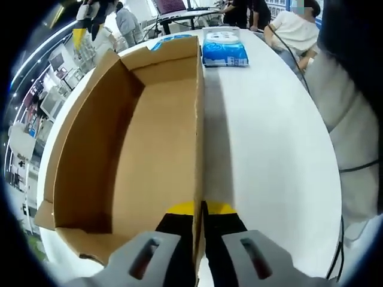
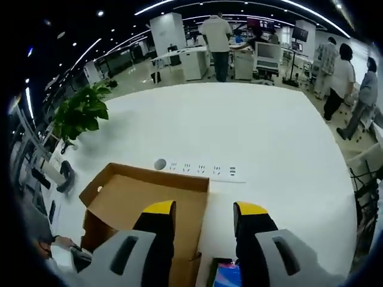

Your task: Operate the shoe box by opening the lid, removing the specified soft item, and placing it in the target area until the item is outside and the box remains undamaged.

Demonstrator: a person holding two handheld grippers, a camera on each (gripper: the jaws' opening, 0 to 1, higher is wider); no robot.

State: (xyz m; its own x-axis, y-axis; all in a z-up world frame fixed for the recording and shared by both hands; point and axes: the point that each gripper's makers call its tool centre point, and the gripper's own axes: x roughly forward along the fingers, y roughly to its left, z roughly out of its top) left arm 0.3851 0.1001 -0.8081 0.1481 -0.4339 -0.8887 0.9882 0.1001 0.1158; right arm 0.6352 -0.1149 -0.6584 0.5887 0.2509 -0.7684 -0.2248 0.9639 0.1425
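Note:
An open brown cardboard shoe box lies on the white table, and its inside looks bare. My left gripper is shut on the near end of the box's right wall, one yellow-tipped finger inside and one outside. A blue and white soft pack lies on the table just past the box's far right corner. In the right gripper view, my right gripper hangs open above the box and the table, holding nothing. A blue and pink item peeks in low between its fingers.
A white power strip lies on the table beyond the box, with a potted plant at the table's left edge. Several people stand or sit around the far desks. A seated person is close to the table's right rim.

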